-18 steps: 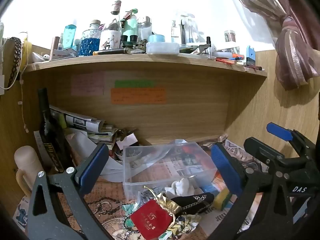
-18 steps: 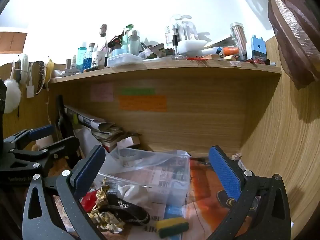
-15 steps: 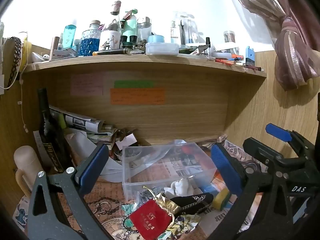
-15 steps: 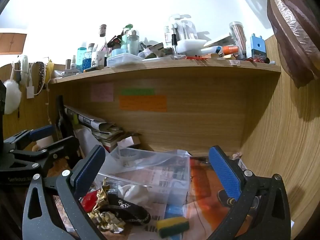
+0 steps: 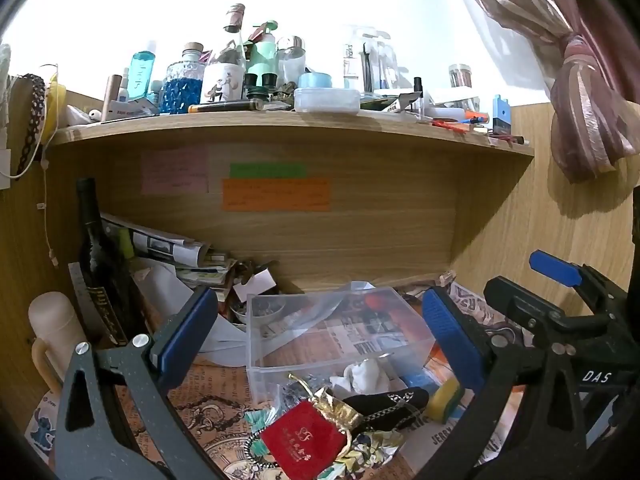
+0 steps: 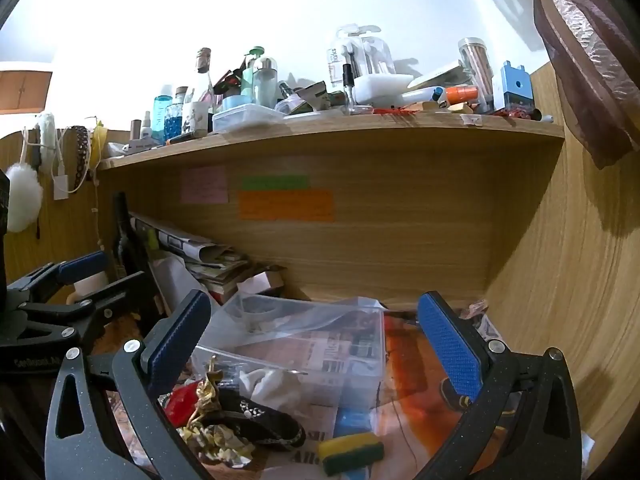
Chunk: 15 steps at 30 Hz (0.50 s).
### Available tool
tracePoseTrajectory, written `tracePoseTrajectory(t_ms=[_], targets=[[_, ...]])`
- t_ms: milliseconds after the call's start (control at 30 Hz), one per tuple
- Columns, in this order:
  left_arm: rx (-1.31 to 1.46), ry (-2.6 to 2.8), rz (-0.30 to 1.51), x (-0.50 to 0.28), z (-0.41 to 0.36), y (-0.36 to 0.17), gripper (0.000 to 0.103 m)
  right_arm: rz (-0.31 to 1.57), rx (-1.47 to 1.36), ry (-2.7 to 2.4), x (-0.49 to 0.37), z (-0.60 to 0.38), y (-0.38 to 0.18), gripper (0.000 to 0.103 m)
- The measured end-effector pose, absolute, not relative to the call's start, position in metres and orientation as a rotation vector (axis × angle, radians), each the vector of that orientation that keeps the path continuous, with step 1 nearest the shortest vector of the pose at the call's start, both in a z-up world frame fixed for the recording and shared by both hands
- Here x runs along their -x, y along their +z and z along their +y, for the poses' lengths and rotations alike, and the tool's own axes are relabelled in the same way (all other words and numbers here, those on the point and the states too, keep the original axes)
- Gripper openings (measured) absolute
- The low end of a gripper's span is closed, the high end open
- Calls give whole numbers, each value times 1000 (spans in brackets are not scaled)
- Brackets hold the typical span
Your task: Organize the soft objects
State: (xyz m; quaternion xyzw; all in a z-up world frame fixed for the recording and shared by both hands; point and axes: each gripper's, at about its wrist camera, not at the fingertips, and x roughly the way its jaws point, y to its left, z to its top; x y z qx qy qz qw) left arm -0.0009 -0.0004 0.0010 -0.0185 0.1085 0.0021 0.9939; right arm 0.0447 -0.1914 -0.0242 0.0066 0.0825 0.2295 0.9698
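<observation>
Pile: red pouch (image 5: 304,438), gold foil wrap (image 5: 340,408), black strap with a pale pattern (image 5: 386,404), white cloth (image 5: 366,374) and a yellow-green sponge (image 6: 352,452) lie heaped on the newspaper-covered desk, against the near wall of the clear plastic bin (image 5: 256,320).
Bin: open-topped, with a crumpled clear sheet sagging across it; a few small items show at its far corner, otherwise it looks mostly unfilled.
Left gripper (image 5: 320,340): released, blue pads spread wide, hovering above the pile and holding nothing.
Right gripper (image 6: 316,344): also released and carrying nothing, raised over the bin's right side.
Step in hand: probably choosing a first soft item to lift into the bin.
How to do it well: take one piece at a time; the red pouch lies on top and nearest the left gripper, so it seems the cleanest start. Pinch low on the fabric's bulk rather than an edge, since cloth slips.
Risk: strap and foil look tangled, so a lift may drag neighbours along.
Surroundings: wine bottle (image 5: 98,264) and stacked papers (image 5: 176,252) stand left of the bin; keep clear.
</observation>
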Motion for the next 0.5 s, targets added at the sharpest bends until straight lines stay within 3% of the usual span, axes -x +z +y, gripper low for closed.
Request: tracePoseTrajectory(t_ms=[500], targets=[[39,8,214,0,4,-1,103,160,-25,470,-43,-190,-22,103]])
